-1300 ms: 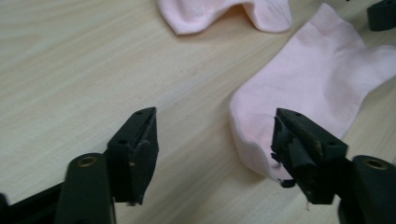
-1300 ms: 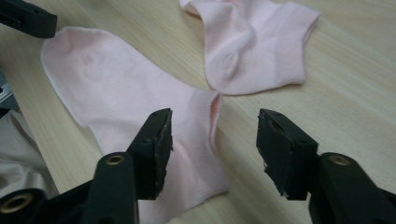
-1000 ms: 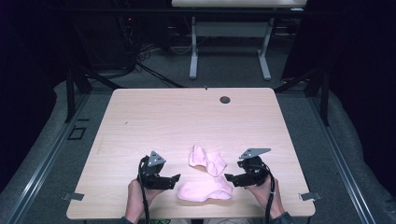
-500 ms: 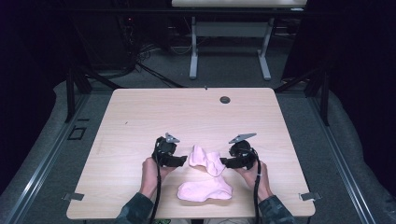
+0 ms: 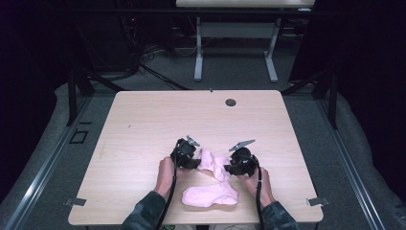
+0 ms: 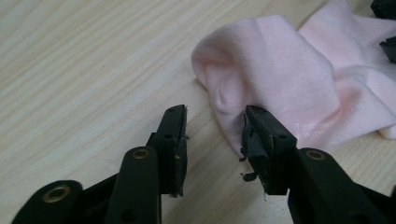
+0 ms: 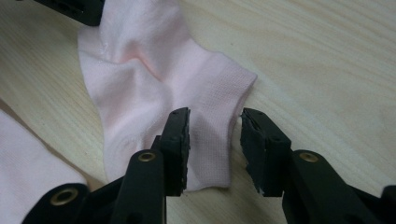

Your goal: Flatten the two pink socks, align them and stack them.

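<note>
Your left gripper (image 6: 215,135) and right gripper (image 7: 214,135) have just been closing, yet both jaws stand apart around opposite edges of the upper pink sock (image 5: 213,163). Pinch only its edge and it slips free.

Two pink socks (image 5: 213,163) (image 5: 210,195) (one table (image 5: 143,124))

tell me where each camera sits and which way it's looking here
High view: fixed above the person's side of the table, looking forward and down; both forearms, the left gripper and right gripper flank the far pink sock.
Left gripper view: rides the left gripper, looking along its jaws at one end of that sock.
Right gripper view: rides the right gripper, jaws straddling the sock's other end.
Shared: both gripper views show the same sock from opposite ends.
</note>
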